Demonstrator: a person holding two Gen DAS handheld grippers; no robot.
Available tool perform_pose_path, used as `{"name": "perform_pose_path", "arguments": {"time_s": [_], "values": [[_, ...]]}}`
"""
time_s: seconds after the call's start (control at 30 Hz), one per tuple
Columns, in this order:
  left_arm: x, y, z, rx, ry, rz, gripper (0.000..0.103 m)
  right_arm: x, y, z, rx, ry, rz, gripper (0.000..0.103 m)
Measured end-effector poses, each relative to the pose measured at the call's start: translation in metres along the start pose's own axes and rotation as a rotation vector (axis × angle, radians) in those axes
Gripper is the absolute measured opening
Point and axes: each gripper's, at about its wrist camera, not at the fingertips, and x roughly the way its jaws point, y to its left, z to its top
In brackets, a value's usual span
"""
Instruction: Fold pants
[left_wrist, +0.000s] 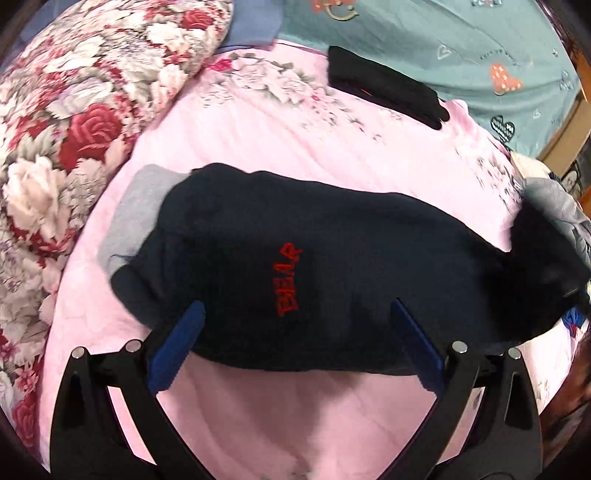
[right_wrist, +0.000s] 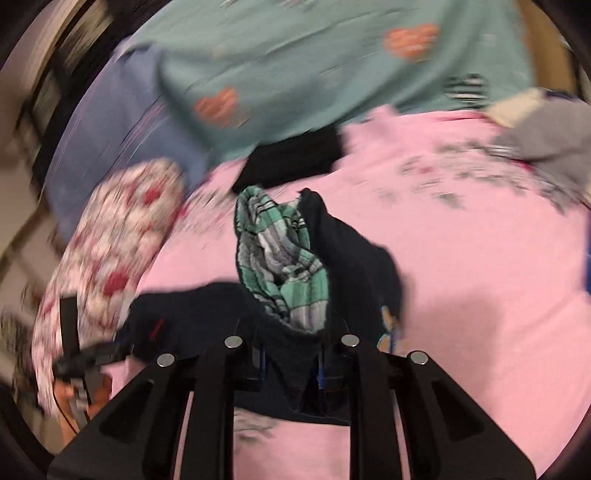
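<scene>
Pants (left_wrist: 295, 266), dark navy, lie on the pink bedspread (left_wrist: 280, 133) at our six o'clock; right gripper (right_wrist: 291, 365) clenches one end mid-fold, left gripper (left_wrist: 295, 332) spread, next laying it across.

A pink floral bedspread (left_wrist: 280, 122) beside teal heart-print sheet (left_wrist: 424, 40).

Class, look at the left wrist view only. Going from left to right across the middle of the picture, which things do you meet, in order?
Red-and-white floral quilt → grey cloth peeking from under the pants → dark navy pants with red BEAR lettering → grey garment at the right edge.
</scene>
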Motion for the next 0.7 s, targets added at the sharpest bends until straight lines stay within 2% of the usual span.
{"name": "perform_pose_path", "arguments": {"time_s": [0.03,0.1,0.13,0.17,0.2,0.27,0.33,0.4,0.47,0.5,0.53,0.57,0.63,0.7], "values": [[0.000,0.002,0.000,-0.003,0.001,0.010,0.101,0.023,0.022,-0.008,-0.041,0.043,0.029,0.022],[0.000,0.004,0.000,-0.004,0.006,0.027,0.101,0.064,0.052,-0.021,-0.095,0.119,0.031,0.026],[-0.001,0.005,0.000,-0.001,0.006,0.033,0.101,0.092,0.066,-0.030,-0.128,0.185,0.022,0.044],[-0.002,0.006,-0.001,0.003,0.002,0.035,0.101,0.113,0.074,-0.037,-0.142,0.248,0.019,0.056],[-0.004,0.007,0.000,0.003,-0.004,0.037,0.101,0.134,0.080,-0.046,-0.153,0.330,0.020,0.057],[-0.005,0.008,0.001,-0.003,-0.012,0.044,0.101,0.128,0.087,-0.049,-0.194,0.315,0.029,0.068],[-0.003,0.005,0.004,-0.004,-0.006,0.040,0.101,0.111,0.081,-0.039,-0.178,0.326,0.130,0.069],[-0.002,-0.005,0.007,0.013,-0.004,0.016,0.101,0.085,0.061,-0.023,-0.112,0.286,0.223,0.069],[-0.001,-0.022,0.012,0.051,-0.008,0.002,0.101,0.061,0.038,-0.006,-0.081,0.200,0.220,0.068],[-0.001,-0.031,0.014,0.070,-0.010,-0.006,0.101,0.049,0.024,0.001,-0.084,0.138,0.160,0.065],[0.000,-0.039,0.017,0.084,-0.012,-0.015,0.101,0.041,0.007,0.007,-0.094,0.077,0.036,0.049],[0.000,-0.050,0.021,0.095,-0.014,-0.033,0.101,0.041,-0.012,0.011,-0.069,0.067,-0.051,0.033],[0.002,-0.069,0.024,0.116,-0.008,-0.073,0.101,0.050,-0.050,0.014,0.050,0.098,-0.087,0.021],[0.005,-0.095,0.024,0.170,0.005,-0.118,0.101,0.058,-0.066,0.010,0.114,0.128,-0.045,0.019]]}}
